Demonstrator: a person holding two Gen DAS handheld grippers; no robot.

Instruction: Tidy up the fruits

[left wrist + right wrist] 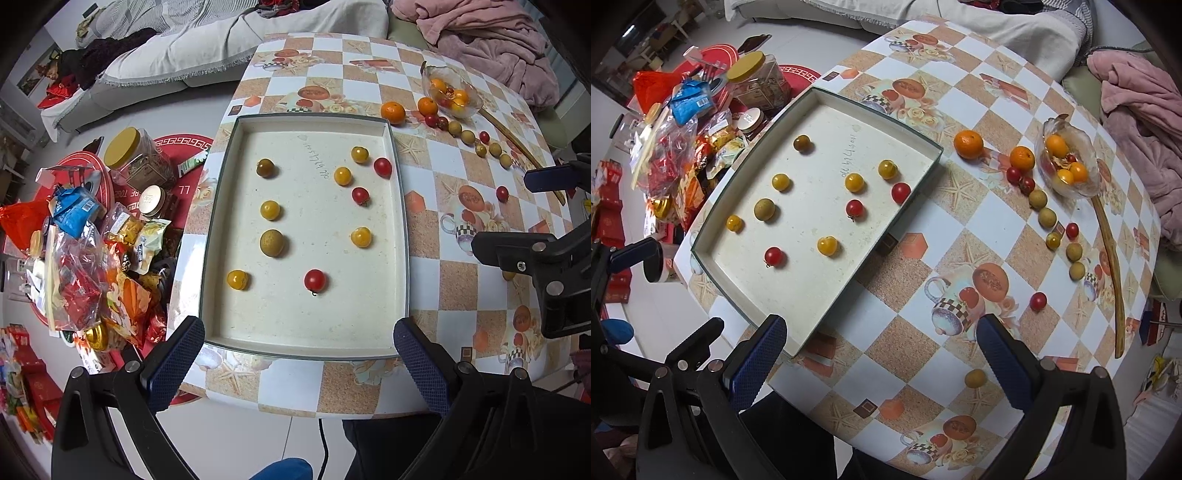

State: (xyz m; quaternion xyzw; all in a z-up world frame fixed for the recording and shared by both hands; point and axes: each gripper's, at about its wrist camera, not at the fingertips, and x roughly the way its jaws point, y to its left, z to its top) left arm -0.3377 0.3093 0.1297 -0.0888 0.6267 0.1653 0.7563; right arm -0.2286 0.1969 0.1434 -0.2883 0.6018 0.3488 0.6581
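Tongs both wide, holding nothing: right gripper (pixel 882 354) best lowered squarely astride tan round longan (pixel 975 378) near table's (pixel 923 369) front edge, then carried into shallow white cardboard tray (pixel 827 302); left gripper (pixel 299 354) idle.

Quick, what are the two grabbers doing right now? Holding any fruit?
Left gripper: open, holding nothing, above the tray.
Right gripper: open, holding nothing, above the table.
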